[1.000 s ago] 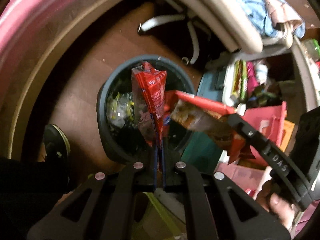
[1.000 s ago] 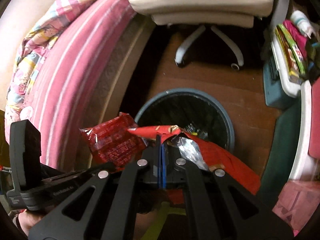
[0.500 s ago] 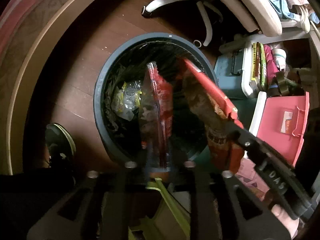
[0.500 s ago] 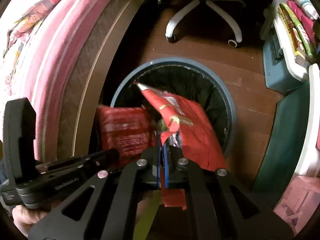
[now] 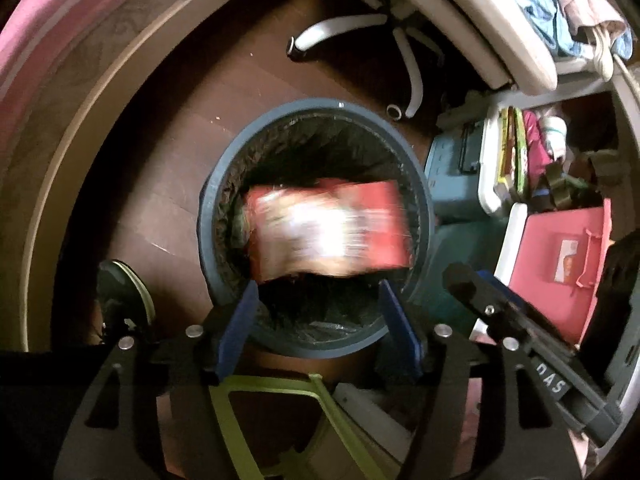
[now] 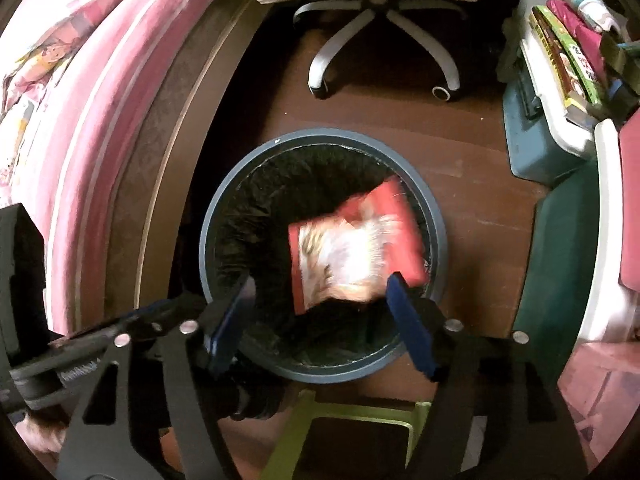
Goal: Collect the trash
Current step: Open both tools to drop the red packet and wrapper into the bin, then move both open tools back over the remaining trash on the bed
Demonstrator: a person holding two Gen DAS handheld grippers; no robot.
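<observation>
A round dark bin with a black liner stands on the wooden floor right below both grippers. In the left wrist view a blurred red snack wrapper drops loose inside the bin, past the fingertips of my left gripper. That gripper's jaws are opening and nothing is between them. The right wrist view shows the same bin with a red and white wrapper falling into it. My right gripper hangs over the near rim, its jaws opening and clear of the wrapper.
A white office chair base stands beyond the bin. A pink bed edge curves along the left. Teal boxes and a pink bag crowd the right. A green stool frame and a shoe lie near me.
Both grippers went from shut on red wrappers to open. The wrappers have left the jaws and are falling into the bin. Both hands sank closer to the bin.
</observation>
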